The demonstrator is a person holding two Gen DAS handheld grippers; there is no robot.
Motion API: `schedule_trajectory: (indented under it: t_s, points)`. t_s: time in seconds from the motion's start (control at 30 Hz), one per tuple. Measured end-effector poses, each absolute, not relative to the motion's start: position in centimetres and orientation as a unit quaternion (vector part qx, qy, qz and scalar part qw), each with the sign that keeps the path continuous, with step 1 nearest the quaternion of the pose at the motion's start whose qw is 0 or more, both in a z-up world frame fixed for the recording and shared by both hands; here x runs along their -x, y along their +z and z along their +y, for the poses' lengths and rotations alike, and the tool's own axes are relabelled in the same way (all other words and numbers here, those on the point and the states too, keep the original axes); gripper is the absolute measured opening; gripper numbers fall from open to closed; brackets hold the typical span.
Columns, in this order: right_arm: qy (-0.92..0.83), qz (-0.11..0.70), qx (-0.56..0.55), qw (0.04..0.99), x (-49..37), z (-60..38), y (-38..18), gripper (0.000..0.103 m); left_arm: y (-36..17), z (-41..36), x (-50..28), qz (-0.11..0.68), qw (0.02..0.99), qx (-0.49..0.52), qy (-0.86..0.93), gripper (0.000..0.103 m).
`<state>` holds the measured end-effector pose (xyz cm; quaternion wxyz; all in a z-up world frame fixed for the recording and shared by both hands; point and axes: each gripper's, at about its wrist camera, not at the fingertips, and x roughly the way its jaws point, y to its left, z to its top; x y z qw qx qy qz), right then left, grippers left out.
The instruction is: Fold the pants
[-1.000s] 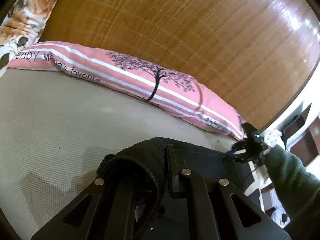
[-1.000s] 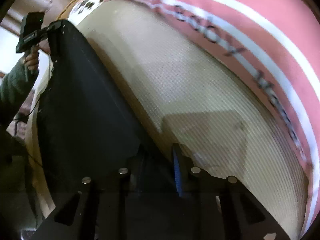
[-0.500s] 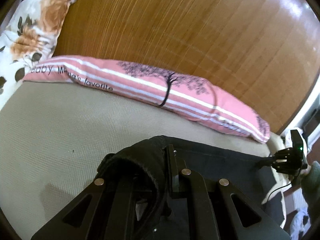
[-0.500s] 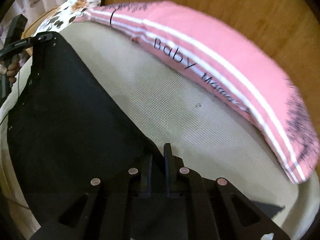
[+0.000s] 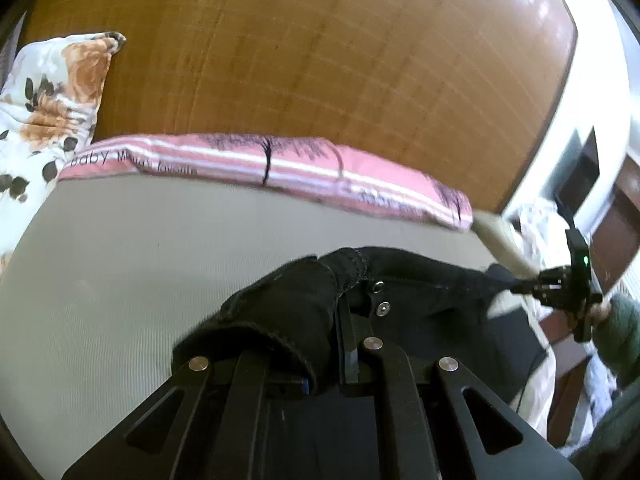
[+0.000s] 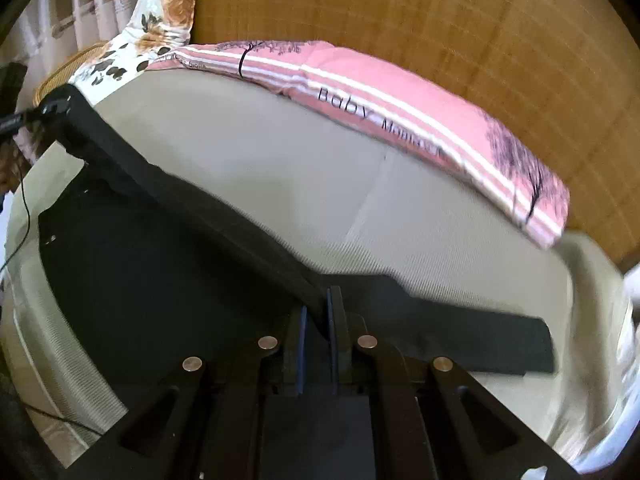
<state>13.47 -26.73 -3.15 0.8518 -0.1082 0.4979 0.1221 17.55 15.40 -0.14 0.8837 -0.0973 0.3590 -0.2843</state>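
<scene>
Black pants (image 6: 160,264), soft, limp, probably light cotton with metal snaps, hang stretched between both grippers above a ribbed beige mattress (image 5: 120,264); left gripper (image 5: 320,344) jaws are clamped on the bunched waistband corner; right gripper (image 6: 316,320) jaws pinch the opposite edge; beyond both jaws lies a pink striped pillow (image 6: 400,100); hems suit gripping best.

Soft daylight, motion blur, fisheye warp
</scene>
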Motion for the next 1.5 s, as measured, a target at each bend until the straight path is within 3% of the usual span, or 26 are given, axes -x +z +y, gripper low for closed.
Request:
schedule_trajectory:
  t_s: [0.33, 0.53, 0.6, 0.7, 0.77, 0.97, 1.2, 1.5]
  points:
    - [0.113, 0.539, 0.083, 0.830, -6.4, -25.6, -8.9, 0.006, -6.7, 14.1, -9.6, 0.461, 0.839, 0.008, -0.288, 0.010]
    - [0.105, 0.562, 0.095, 0.815, -4.8, -24.7, -12.6, 0.006, -8.1, 13.5, -8.7, 0.500, 0.824, -0.023, -0.265, 0.021]
    - [0.099, 0.558, 0.102, 0.818, -4.2, -24.6, -13.0, 0.009, -7.8, 13.7, -8.6, 0.508, 0.824, -0.024, -0.252, 0.039]
    - [0.092, 0.549, 0.097, 0.825, -3.4, -24.4, -12.6, 0.017, -7.4, 14.8, -8.2, 0.525, 0.822, -0.024, -0.220, 0.057]
    - [0.090, 0.543, 0.078, 0.831, -2.9, -24.8, -12.2, 0.031, -7.2, 15.7, -7.8, 0.540, 0.817, -0.006, -0.204, 0.059]
    - [0.083, 0.529, -0.017, 0.845, -0.9, -26.6, -10.1, 0.040, -6.4, 18.3, -5.5, 0.575, 0.788, 0.147, -0.162, 0.060]
    - [0.068, 0.528, -0.249, 0.809, 1.1, -31.3, -11.6, 0.042, -9.7, 17.9, -4.5, 0.576, 0.735, 0.326, -0.149, 0.060]
    - [0.026, 0.506, -0.365, 0.781, 0.6, -34.1, -14.7, 0.042, -11.4, 18.9, -5.9, 0.538, 0.722, 0.421, -0.110, 0.060]
